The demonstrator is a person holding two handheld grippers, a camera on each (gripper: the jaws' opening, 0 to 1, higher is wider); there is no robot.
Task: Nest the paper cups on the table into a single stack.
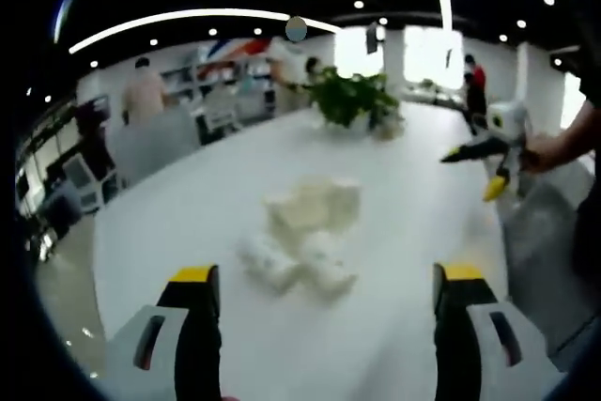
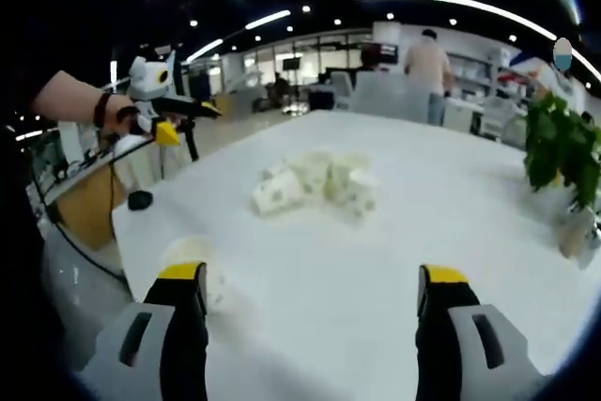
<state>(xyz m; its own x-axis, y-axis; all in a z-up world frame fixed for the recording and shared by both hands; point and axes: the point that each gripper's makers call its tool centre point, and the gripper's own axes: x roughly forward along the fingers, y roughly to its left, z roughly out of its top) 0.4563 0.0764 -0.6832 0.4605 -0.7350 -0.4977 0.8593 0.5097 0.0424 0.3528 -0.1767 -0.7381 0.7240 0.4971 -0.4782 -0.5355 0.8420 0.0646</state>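
1. The landmark here is the white table (image 1: 188, 223). The cups (image 1: 305, 232) sit bunched in a loose cluster around its middle, well apart from every edge. Some are upright, some tipped on their sides.
2. Count's fuzzy because everything is blurry. In the right gripper view the cluster (image 2: 319, 185) looks like roughly five or six cups, but I can't pin an exact number. One more cup (image 2: 192, 265) sits alone near the table's near edge, just beside that view's left jaw.
3. Left gripper (image 1: 324, 293): jaws spread wide, nothing between them, hovering above the table short of the cluster. It also shows in the right gripper view (image 2: 174, 110), held in a hand (image 2: 122, 115) off the table's left side.
4. Right gripper (image 2: 315, 288): also wide, nothing held, above the table on the near side of the cluster. Seen from the left gripper view it's out past the table's right edge (image 1: 488, 152).
5. Other stuff: one leafy plant (image 1: 352, 100) stands at the table's far end, well behind the cups. Nothing sits between either gripper and the cluster.
6. Beyond the table: a person (image 2: 427, 63) with their back turned, chairs, and shelving along the far wall.
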